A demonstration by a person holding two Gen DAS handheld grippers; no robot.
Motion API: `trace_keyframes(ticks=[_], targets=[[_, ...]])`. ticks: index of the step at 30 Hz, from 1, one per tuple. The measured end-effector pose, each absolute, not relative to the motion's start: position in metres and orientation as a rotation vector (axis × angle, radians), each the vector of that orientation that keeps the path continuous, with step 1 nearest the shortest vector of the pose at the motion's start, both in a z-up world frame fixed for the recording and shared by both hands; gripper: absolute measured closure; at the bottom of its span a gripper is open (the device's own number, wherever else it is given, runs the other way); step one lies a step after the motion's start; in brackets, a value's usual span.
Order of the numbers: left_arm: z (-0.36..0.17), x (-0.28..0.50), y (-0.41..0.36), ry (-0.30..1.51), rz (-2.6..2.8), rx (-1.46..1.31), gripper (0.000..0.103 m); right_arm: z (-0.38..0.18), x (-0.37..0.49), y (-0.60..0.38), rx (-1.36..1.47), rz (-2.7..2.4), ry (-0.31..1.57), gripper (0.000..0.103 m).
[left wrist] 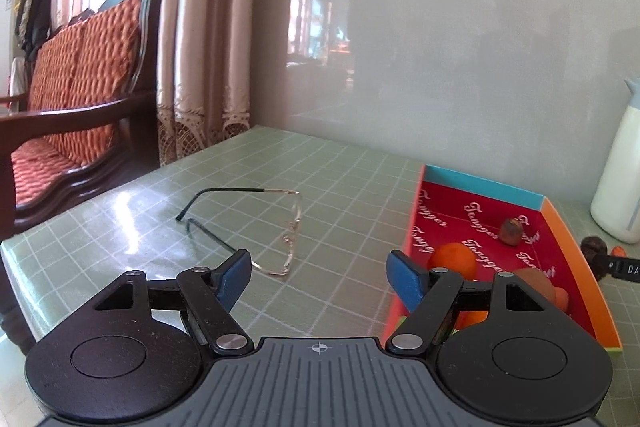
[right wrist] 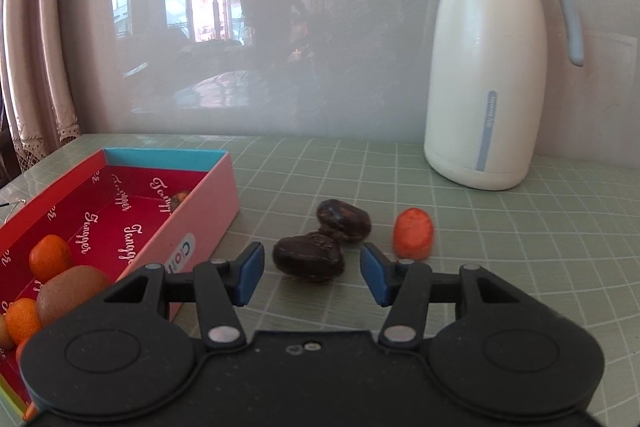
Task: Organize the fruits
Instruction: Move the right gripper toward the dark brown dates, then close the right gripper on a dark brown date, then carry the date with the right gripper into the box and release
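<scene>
Right gripper (right wrist: pixel 312 277) empty, jaws apart, lined on near dark fruit (right wrist: pixel 308 257) beside box (right wrist: pixel 200 223); next: close. Left gripper (left wrist: pixel 319 277) open, idle.

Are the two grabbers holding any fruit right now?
No. The left gripper is open over bare table, and the right gripper is open with the near dark fruit just ahead, untouched.
</scene>
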State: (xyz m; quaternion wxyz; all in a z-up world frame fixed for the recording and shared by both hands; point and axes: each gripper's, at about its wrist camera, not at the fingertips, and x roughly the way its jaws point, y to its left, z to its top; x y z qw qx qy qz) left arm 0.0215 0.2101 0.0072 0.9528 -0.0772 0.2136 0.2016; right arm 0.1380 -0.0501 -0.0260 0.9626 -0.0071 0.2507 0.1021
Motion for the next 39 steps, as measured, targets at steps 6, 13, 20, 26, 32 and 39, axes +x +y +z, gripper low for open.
trace_keyframes(ticks=[6, 13, 20, 26, 32, 39], targets=[[0.005, 0.019, 0.226, 0.436, 0.457, -0.181, 0.028, -0.031, 0.155, -0.047, -0.006, 0.191, 0.547, 0.053], [0.003, 0.015, 0.241, 0.431, 0.523, -0.211, 0.008, -0.039, 0.168, -0.043, -0.008, 0.183, 0.602, 0.055], [0.002, 0.015, 0.240, 0.442, 0.523, -0.207, 0.007, -0.039, 0.167, -0.045, -0.008, 0.200, 0.611, 0.060], [0.003, 0.012, 0.239, 0.449, 0.527, -0.194, 0.007, -0.030, 0.158, -0.046, -0.013, 0.201, 0.588, 0.060], [0.003, 0.007, 0.245, 0.451, 0.545, -0.198, 0.007, -0.013, 0.142, -0.040, -0.021, 0.238, 0.538, 0.060], [0.001, 0.002, 0.249, 0.458, 0.556, -0.187, 0.007, 0.002, 0.127, -0.025, -0.019, 0.293, 0.478, 0.060]])
